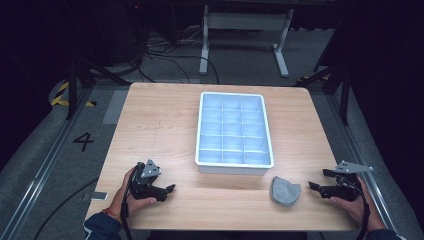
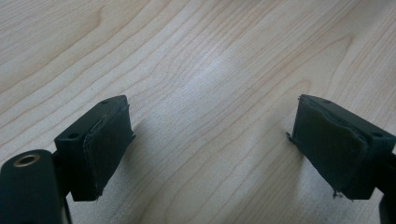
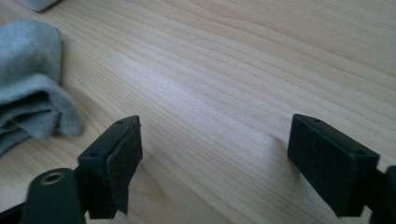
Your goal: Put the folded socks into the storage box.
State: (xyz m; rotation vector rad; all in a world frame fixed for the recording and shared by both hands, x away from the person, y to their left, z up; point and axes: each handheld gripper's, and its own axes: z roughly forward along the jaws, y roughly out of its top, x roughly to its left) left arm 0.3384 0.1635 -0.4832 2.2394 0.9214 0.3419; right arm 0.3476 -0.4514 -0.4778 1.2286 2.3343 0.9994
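- Grey cloth (image 1: 285,191), crumpled into a loose mound, lies on the wooden table (image 1: 165,125) just in front of the near right corner of the white divided tray (image 1: 235,162) in the high view, apart from the tray wall. The right gripper (image 1: 314,186) rests low at the table's right edge and points at the cloth from near by, not touching it. The left gripper (image 1: 170,189) sits at the near left, well apart from the cloth, aimed toward the table's middle.
- In the left gripper view, the two black pads (image 2: 109,144) stand wide apart with nothing but bare wood grain between them (released, holding nothing).
- In the right gripper view, the jaws are parted with bare table between them, and the cloth (image 3: 28,79) lies to the upper left, beyond and beside the left pad (image 3: 123,158). A pale corner of the tray (image 3: 39,3) peeks in at the top left.
- The work in hand looks like the right gripper's approach to the cloth. To do it well, I would judge that the gripper should swing toward the cloth so the mound sits centred between the pads, keep the jaws low and close to the table, and bite into a thick fold rather than a thin edge, so the fabric does not slip out when lifted.
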